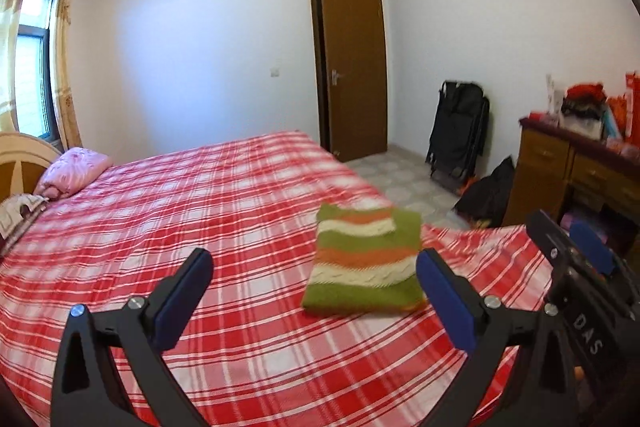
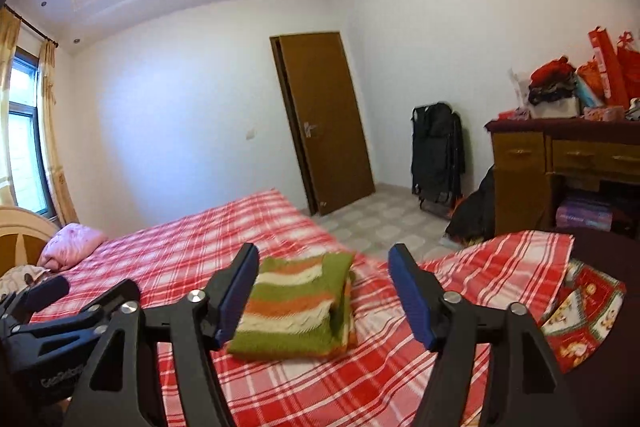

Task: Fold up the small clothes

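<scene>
A small knit sweater with green, orange and white stripes [image 1: 366, 261] lies folded into a compact rectangle on the red plaid bed [image 1: 200, 211], near its right edge. It also shows in the right wrist view [image 2: 296, 305]. My left gripper [image 1: 314, 261] is open and empty, raised above the bed just short of the sweater. My right gripper [image 2: 324, 267] is open and empty, raised over the near side of the sweater. The right gripper's body shows at the right edge of the left wrist view [image 1: 580, 267]. Neither gripper touches the sweater.
A pink pillow [image 1: 74, 171] and a wooden headboard [image 1: 20, 163] are at the bed's far left. A brown door [image 1: 352, 75], a black folded stroller [image 1: 458, 131], a black bag [image 1: 488, 195] and a cluttered wooden dresser [image 1: 560, 163] stand to the right across tiled floor.
</scene>
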A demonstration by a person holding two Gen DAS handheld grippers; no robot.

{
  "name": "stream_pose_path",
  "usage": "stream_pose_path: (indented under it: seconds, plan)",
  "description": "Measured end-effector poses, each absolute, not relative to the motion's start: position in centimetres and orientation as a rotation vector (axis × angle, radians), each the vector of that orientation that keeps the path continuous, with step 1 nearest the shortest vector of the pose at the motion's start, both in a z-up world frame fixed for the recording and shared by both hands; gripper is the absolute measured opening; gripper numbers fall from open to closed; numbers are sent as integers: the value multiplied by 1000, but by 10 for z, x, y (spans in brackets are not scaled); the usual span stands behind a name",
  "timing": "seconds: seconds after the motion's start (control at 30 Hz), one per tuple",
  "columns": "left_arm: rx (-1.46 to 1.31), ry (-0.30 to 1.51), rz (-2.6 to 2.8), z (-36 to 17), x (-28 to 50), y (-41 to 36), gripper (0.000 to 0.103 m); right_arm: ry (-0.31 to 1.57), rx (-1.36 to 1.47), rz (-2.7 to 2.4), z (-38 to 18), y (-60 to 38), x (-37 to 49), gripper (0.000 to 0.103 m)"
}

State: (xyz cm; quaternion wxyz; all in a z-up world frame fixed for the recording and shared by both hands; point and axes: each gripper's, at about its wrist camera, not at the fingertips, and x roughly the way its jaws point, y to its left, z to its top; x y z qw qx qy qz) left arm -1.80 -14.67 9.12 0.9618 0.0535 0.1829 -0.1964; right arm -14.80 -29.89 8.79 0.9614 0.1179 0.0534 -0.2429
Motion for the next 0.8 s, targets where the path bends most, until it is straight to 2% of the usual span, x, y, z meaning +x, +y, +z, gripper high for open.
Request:
stream_pose_path:
  seconds: [0.8]
  plan:
    - [113,348,-348,78,-24,-140,103,154,245,-465,80,-291,-144,79]
